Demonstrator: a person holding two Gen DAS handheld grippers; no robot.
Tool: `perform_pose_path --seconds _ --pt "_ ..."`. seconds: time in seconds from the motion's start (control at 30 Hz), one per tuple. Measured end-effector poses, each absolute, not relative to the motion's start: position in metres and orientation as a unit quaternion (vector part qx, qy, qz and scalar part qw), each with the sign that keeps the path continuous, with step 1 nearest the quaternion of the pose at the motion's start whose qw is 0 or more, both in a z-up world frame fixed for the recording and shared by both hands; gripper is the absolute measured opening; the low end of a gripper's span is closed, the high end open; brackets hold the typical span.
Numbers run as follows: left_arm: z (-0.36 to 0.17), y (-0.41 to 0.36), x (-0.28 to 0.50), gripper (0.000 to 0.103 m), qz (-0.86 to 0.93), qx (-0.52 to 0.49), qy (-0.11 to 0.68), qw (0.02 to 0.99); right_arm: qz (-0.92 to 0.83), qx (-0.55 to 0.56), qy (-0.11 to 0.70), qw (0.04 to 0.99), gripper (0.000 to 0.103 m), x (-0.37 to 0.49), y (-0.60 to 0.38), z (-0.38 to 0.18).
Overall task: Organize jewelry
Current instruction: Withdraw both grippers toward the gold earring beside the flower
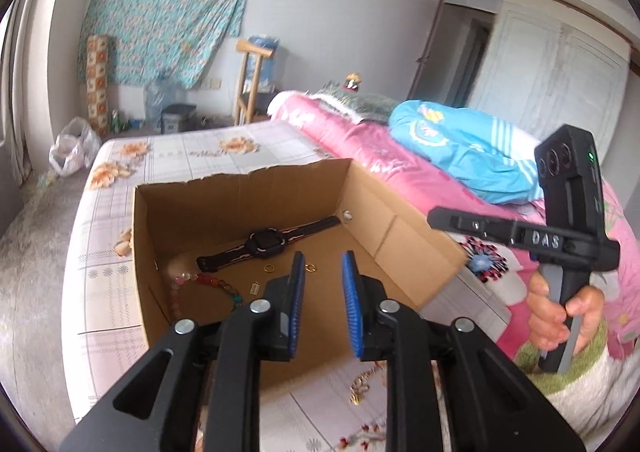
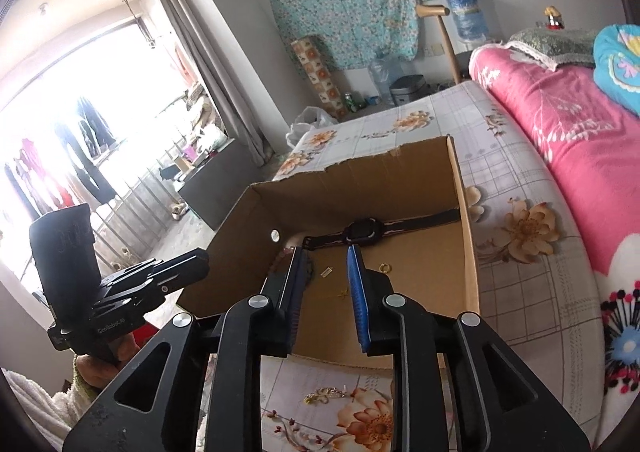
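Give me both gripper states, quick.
Left gripper: open, nothing between the pads, over the cardboard box.
Right gripper: open, empty, over the same box.

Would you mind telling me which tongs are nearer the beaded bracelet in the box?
Left. The left tongs hover just beside the beaded bracelet; the right tongs are across the cardboard box, by its opposite wall.
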State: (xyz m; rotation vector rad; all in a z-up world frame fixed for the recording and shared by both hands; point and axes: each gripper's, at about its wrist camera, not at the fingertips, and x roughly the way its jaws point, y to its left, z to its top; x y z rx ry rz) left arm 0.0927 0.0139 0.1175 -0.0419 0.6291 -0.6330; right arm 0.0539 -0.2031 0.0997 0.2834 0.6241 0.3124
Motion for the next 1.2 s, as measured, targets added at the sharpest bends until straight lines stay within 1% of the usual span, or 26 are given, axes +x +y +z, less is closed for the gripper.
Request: perform_pose_path --seconds 0.07,0.23,0.33,0.43,0.6,0.77,1.0,1.03,1.2 --pt "0.119 0.019 0.076 0.024 -0.318 -0.016 0.293 0.902 0.158 0.134 0.290 0.934 0.024 0.040 -0.202 0.105" --pt "0.108 0.026 0.037 0.037 -0.337 -0.001 0.288 0.896 0.174 0.121 0.273 0.938 0.025 0.009 -0.194 0.102" --pt "0.097 0.027 0.021 0.046 -0.344 0.004 0.296 0.891 0.183 0.120 0.284 0.934 0.025 -0.004 -0.188 0.090" --pt "0.079 0.022 0.012 0.050 -0.341 0.011 0.318 0.885 0.183 0.128 0.313 0.923 0.025 -0.009 -0.182 0.068" --pt "0.041 0.001 0.009 0.050 -0.316 0.047 0.357 0.878 0.170 0.162 0.374 0.897 0.025 -0.003 -0.175 0.022" --pt "0.015 -0.020 0.015 0.050 -0.300 0.077 0.369 0.876 0.146 0.158 0.429 0.877 0.019 0.009 -0.162 -0.014" --pt "-0.004 -0.039 0.026 0.050 -0.298 0.105 0.372 0.873 0.111 0.147 0.453 0.872 0.015 0.021 -0.156 -0.033" --pt "-0.005 -0.040 0.027 0.047 -0.299 0.106 0.374 0.872 0.106 0.143 0.454 0.873 0.013 0.022 -0.156 -0.034" --pt "-0.012 -0.050 0.035 0.034 -0.301 0.120 0.382 0.866 0.102 0.145 0.448 0.876 0.011 0.028 -0.158 -0.033"
